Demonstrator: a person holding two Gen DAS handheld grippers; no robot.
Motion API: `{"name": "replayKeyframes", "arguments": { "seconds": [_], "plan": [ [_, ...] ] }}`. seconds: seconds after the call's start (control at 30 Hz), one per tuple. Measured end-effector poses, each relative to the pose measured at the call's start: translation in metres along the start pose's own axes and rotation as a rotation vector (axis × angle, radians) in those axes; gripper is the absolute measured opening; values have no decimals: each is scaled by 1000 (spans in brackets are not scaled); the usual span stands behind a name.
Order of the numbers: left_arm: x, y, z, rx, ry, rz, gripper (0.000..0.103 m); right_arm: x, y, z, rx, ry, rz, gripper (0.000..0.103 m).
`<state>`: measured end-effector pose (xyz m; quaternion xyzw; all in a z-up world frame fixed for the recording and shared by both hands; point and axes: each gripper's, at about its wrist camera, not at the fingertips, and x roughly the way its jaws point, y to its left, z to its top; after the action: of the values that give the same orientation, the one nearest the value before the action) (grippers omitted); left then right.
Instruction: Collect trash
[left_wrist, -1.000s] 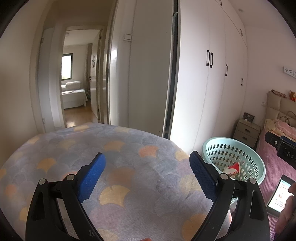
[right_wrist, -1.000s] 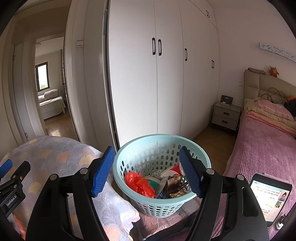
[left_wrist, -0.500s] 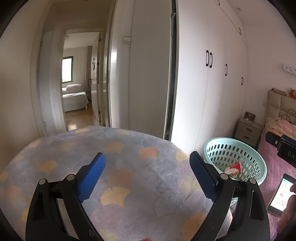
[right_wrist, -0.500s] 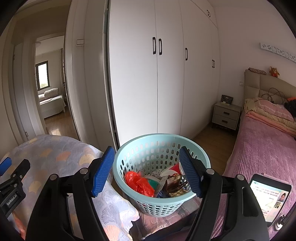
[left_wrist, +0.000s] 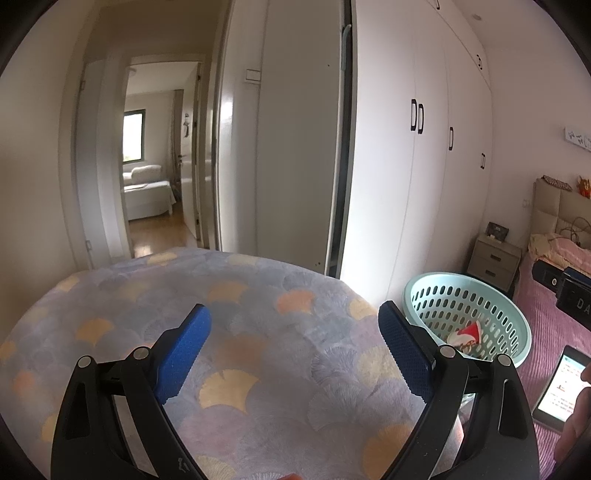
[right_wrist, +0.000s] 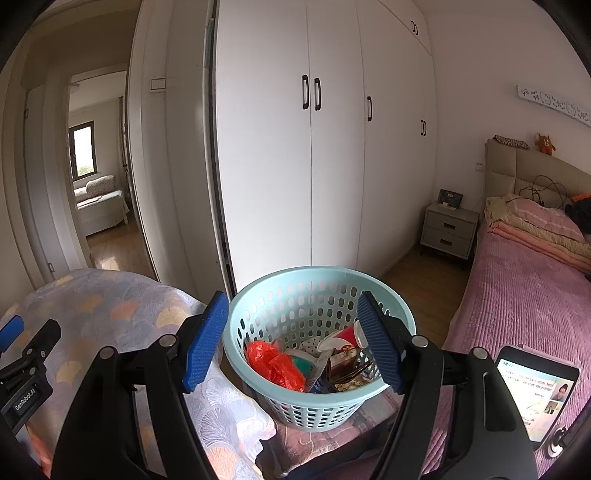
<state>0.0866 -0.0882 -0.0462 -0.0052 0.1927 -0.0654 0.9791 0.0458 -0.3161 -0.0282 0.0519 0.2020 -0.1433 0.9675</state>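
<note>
Nearest, the left tongs (left_wrist: 295, 347) stand wide apart and empty over the fan-patterned blanket (left_wrist: 258, 314), on which no litter shows. The right tongs (right_wrist: 291, 339) gape just as wide, gripping nothing, with the pale green basket (right_wrist: 258, 295) framed between them a little farther off. Inside it lie a red plastic bag (right_wrist: 273, 363), a red-and-white paper cup (right_wrist: 341, 338) and other scraps. A phone (right_wrist: 535, 391) glows at near right. The collecting looks finished or paused; any next move means finding remaining trash first.
</note>
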Motion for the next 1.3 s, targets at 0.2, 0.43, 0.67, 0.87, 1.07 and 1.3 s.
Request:
{"name": "replayKeyframes", "arguments": {
  "seconds": [0.2, 0.43, 0.67, 0.87, 1.07, 1.3],
  "plan": [
    [-2, -4, 4, 9, -2, 6, 89, -3, 3, 2, -3, 3, 1, 69],
    [-19, 1, 12, -1, 5, 8, 89, -12, 9, 5, -14, -5, 22, 69],
    [-39, 13, 12, -13, 23, 37, 90, -19, 15, 3, -12, -1, 39, 68],
    [-53, 25, 11, -10, 26, 78, 90, -22, 27, -2, -21, 7, 59, 69],
    [-62, 35, 12, -11, 23, 97, 90, -23, 42, -3, -40, 15, 77, 69],
    [-70, 44, 14, -9, 11, 111, 90, -26, 54, -5, -53, 10, 87, 69]
  ]
}}
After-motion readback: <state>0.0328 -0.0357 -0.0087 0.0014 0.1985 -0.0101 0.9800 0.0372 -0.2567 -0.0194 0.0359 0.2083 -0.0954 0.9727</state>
